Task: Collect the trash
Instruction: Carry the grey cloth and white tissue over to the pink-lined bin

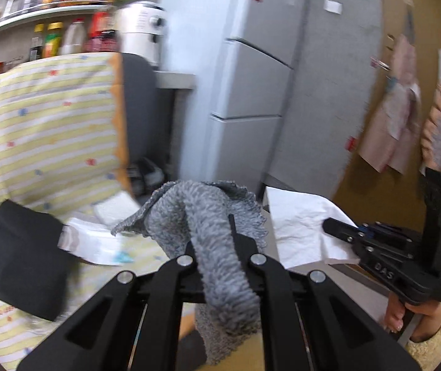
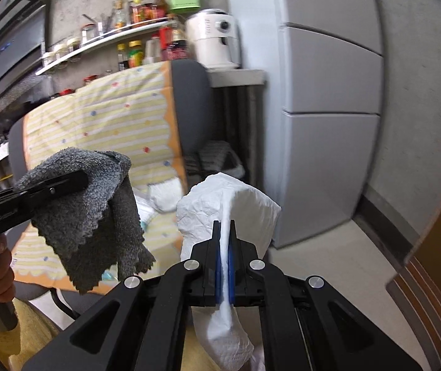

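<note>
My left gripper is shut on a grey fuzzy cloth, which drapes over and between its jaws; it also shows in the right wrist view, holding the cloth in the air. My right gripper is shut on a white paper towel that hangs above and below its jaws. It also shows in the left wrist view, pinching the paper towel. More white paper and a white pad lie on the striped seat cover.
A chair with a yellow striped cover stands ahead. A black object lies on it at left. A grey fridge stands to the right. A shelf of bottles and a white appliance are behind. A wooden door with hanging aprons is far right.
</note>
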Motion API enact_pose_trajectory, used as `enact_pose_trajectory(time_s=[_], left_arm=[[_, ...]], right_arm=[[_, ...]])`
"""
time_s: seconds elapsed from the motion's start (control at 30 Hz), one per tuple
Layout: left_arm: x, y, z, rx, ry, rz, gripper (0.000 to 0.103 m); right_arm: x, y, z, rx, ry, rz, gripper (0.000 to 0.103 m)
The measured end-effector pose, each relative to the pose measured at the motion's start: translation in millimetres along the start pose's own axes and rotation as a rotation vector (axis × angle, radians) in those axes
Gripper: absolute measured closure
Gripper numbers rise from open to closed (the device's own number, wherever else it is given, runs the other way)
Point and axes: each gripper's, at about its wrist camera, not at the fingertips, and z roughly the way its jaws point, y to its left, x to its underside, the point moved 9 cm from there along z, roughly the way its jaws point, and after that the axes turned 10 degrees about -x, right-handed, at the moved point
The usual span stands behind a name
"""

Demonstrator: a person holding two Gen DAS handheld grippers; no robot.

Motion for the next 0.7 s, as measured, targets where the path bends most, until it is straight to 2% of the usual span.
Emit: enact_pose_trajectory(time_s=[0.27,0.4,0.53,0.7], left_arm=[[39,-96,28,0.14,0.046,0.106,0.098],[55,-124,44,0.193,0.067,0.12,0.098],[77,-146,60,0.221,0.078,0.138,0.098],[110,-169,83,0.257,0.137,0.162,0.098]], right_arm=[[67,-74,-33,0.128,0.067,0.143,0.098],[107,-112,-41,0.192,0.113,0.218,0.097],[141,-131,-37,0.21,0.149,0.273,0.096],[171,-147,-27,0.236,0.199,0.301,0.095]])
